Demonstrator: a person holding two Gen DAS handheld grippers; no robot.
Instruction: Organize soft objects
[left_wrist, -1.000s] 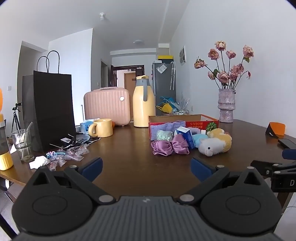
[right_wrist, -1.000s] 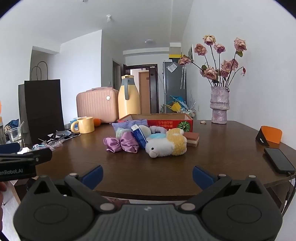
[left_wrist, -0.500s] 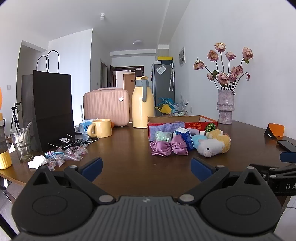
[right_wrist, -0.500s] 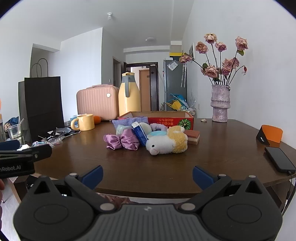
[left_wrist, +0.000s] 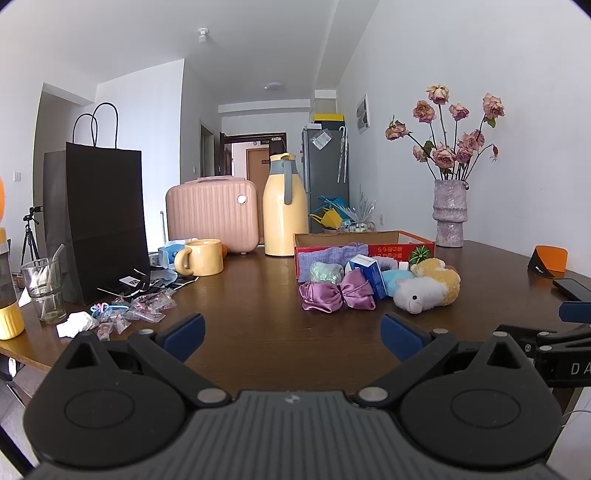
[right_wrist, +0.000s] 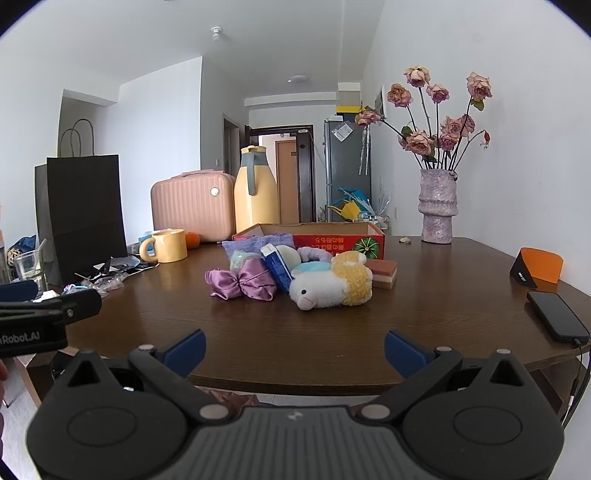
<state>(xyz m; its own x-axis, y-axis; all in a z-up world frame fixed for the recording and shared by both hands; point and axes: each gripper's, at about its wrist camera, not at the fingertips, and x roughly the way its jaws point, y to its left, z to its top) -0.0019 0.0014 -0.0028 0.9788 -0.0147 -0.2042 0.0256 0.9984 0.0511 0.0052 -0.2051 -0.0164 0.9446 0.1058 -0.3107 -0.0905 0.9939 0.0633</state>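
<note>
A heap of soft things lies mid-table in front of a red cardboard box (left_wrist: 388, 242) (right_wrist: 332, 240): a purple satin bow (left_wrist: 338, 293) (right_wrist: 242, 282), a white-and-yellow plush sheep (left_wrist: 426, 288) (right_wrist: 328, 288), a lilac knitted cloth (left_wrist: 328, 256) (right_wrist: 251, 245), a pale green scrunchie (left_wrist: 325, 272), a light blue soft piece (left_wrist: 393, 277) and a blue-white carton (left_wrist: 371, 271) (right_wrist: 277, 267). My left gripper (left_wrist: 291, 332) is open, well short of the heap. My right gripper (right_wrist: 293, 349) is open at the table's near edge, empty.
Black paper bag (left_wrist: 105, 221), glass (left_wrist: 42, 288), small wrapped items (left_wrist: 129, 308), yellow mug (left_wrist: 201, 256), pink case (left_wrist: 212, 214) and yellow thermos (left_wrist: 284, 206) fill the left and back. Vase of dried roses (right_wrist: 437, 206), orange-black stand (right_wrist: 537, 267), phone (right_wrist: 557, 321) and sponge (right_wrist: 384, 271) sit right.
Both views have drifted slightly; the heap sits a touch farther and lower in frame. Both grippers stay open and empty.
</note>
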